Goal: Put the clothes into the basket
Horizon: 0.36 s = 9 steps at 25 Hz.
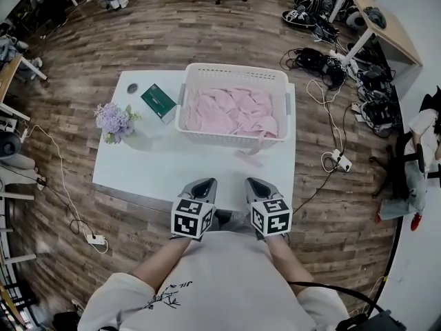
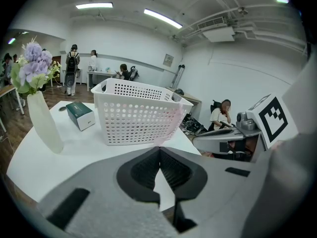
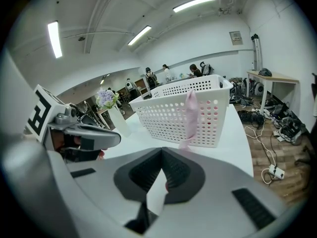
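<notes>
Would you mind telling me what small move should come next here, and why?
Probably reach the right gripper forward, opening its jaws, to the pink strip hanging over the basket and its near wall onto the table. The other clothes lie inside; both pairs of jaws are shut on nothing.

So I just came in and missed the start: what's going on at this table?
A person holds the left gripper and the right gripper at the near edge of the table, both shut and empty. The pink clothes lie in the white basket, one strip hanging over its near rim. A vase of flowers and a green box stand beside it.
</notes>
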Motion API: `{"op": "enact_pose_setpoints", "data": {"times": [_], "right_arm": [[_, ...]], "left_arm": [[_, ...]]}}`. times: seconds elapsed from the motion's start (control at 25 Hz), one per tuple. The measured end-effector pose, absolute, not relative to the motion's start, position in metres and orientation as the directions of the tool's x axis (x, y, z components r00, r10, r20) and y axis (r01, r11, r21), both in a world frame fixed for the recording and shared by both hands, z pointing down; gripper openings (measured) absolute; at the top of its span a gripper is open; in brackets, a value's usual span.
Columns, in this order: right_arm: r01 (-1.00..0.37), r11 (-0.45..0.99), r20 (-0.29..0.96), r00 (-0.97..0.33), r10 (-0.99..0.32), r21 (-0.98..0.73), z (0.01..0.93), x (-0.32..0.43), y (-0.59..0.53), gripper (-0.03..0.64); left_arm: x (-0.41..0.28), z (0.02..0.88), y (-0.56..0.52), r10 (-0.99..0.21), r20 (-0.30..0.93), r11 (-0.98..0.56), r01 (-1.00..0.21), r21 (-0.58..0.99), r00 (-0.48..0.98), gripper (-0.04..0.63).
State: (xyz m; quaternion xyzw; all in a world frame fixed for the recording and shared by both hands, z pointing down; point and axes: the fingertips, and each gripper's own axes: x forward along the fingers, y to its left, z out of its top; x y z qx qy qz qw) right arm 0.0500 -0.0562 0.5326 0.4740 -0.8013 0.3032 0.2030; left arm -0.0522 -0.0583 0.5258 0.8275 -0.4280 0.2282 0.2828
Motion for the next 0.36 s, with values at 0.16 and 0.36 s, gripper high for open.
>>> {"op": "enact_pose_setpoints", "data": {"times": [0.16,0.36], "right_arm": [[-0.88,0.373,0.612,-0.473,-0.634,-0.294,0.533,0.0475,-0.0569,0.014],[-0.879,0.379,0.613,-0.475,-0.631,-0.291,0.532,0.0471,-0.0569,0.014]], "left_arm": [[-0.055,0.526,-0.0582,-0.582,0.621,-0.468,-0.841,0.272,0.525,0.011],[-0.0557,0.5253,-0.0571,-0.582,0.623,-0.467,-0.842,0.27,0.523,0.011]]}}
